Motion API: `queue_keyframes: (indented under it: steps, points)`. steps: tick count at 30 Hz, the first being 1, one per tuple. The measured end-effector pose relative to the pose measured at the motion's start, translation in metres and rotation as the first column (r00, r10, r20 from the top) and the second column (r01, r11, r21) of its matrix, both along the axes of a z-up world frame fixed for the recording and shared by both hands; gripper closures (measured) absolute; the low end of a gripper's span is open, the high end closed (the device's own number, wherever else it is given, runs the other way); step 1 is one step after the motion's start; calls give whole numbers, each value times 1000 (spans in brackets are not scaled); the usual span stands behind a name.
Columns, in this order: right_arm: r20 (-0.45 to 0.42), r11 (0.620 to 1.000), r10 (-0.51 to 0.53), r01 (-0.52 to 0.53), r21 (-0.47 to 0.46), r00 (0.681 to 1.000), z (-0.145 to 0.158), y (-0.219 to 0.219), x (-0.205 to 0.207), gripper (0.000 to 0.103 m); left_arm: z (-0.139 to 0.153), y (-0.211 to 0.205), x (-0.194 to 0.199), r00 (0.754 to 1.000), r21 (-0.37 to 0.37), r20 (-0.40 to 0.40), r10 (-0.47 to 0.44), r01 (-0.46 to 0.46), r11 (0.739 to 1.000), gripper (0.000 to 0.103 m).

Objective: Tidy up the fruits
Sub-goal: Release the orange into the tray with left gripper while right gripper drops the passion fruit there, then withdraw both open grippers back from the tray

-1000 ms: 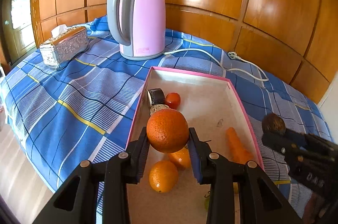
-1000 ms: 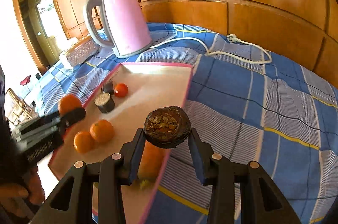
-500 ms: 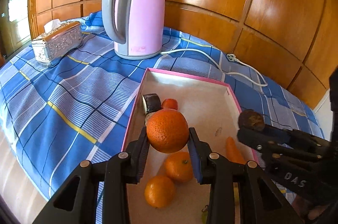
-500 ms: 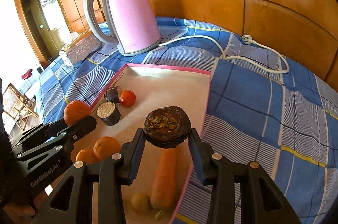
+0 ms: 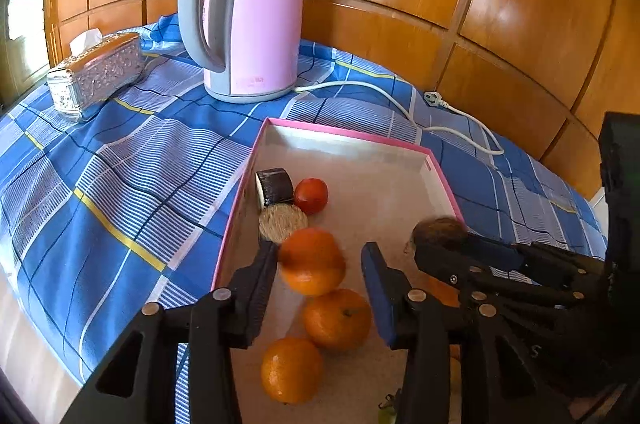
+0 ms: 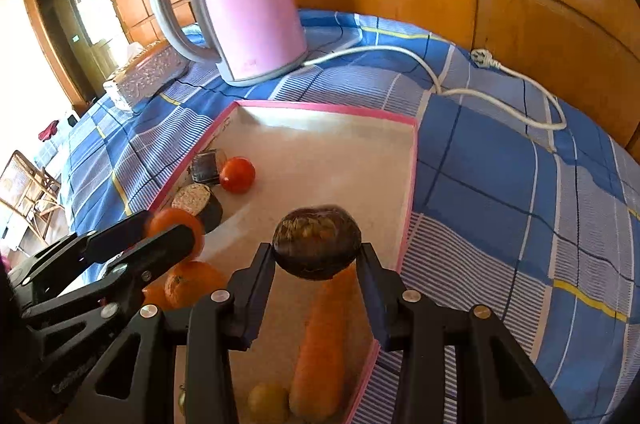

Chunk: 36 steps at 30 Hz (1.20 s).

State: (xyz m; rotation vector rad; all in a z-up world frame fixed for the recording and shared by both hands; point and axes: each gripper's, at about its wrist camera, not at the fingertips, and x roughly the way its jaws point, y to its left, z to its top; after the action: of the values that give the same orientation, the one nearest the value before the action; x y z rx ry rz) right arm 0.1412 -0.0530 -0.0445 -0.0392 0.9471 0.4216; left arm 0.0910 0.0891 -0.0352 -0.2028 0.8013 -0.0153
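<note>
- Left claw [image 5: 318,262]: jaws have just been opening, orange [image 5: 312,260] loose between them, blurred, dropping over the tray [image 5: 352,138] near its left edge.
- Right claw [image 6: 318,256] clamps a dark round fruit [image 6: 316,242] above the tray's right side; not yet set down.
- Already in the tray: two oranges [image 5: 336,318], tomato [image 5: 311,195], carrot [image 6: 320,344].
- Judged near done; none seen on the worktop cloth.
</note>
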Motion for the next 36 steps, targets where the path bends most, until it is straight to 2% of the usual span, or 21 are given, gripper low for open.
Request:
queue_keyframes:
  steps: [9, 20, 36]
  points:
    - [-21, 1000, -26, 26, 11, 999, -10, -3, -1, 60, -5, 2, -8, 999, 17, -20, 33, -33, 999, 58]
    - [-4, 997, -56, 56, 51, 998, 1, -11, -18, 60, 3, 6, -20, 997, 35, -3, 81, -81, 996, 58]
    - [66, 993, -121, 120, 12, 990, 11, -23, -55, 59, 12, -7, -44, 997, 62, 18, 74, -75, 995, 48]
